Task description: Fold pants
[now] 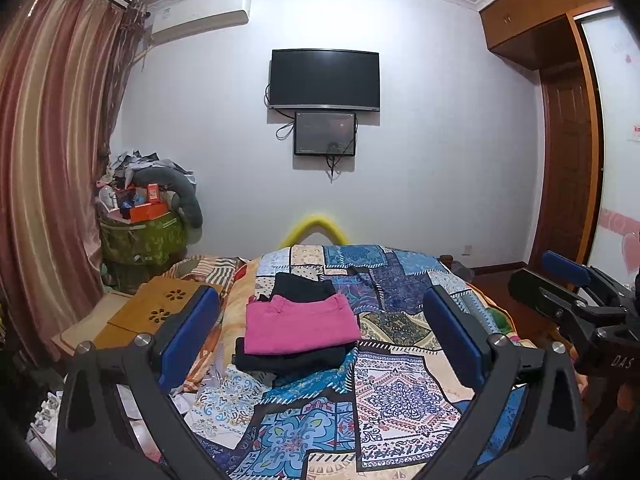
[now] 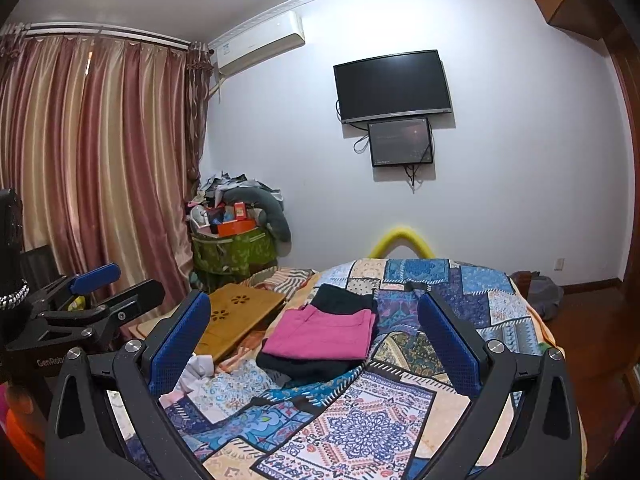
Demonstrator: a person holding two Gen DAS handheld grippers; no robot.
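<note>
While both grippers' fingers spread: folded pink pants [image 1: 301, 323] on patchwork bedspread [image 1: 400, 396], TV [image 1: 325, 79] on wall.

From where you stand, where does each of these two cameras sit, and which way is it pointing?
Left wrist: sits on the left gripper, looking along its open blue fingers over the bed at the pink pants and the TV wall; the right gripper shows at the right edge.
Right wrist: sits on the right gripper, facing the same way from further right; the left gripper shows at the left edge.
Shared: the bed, the folded pants stack, the TV, the curtain and the wooden tray.
</note>
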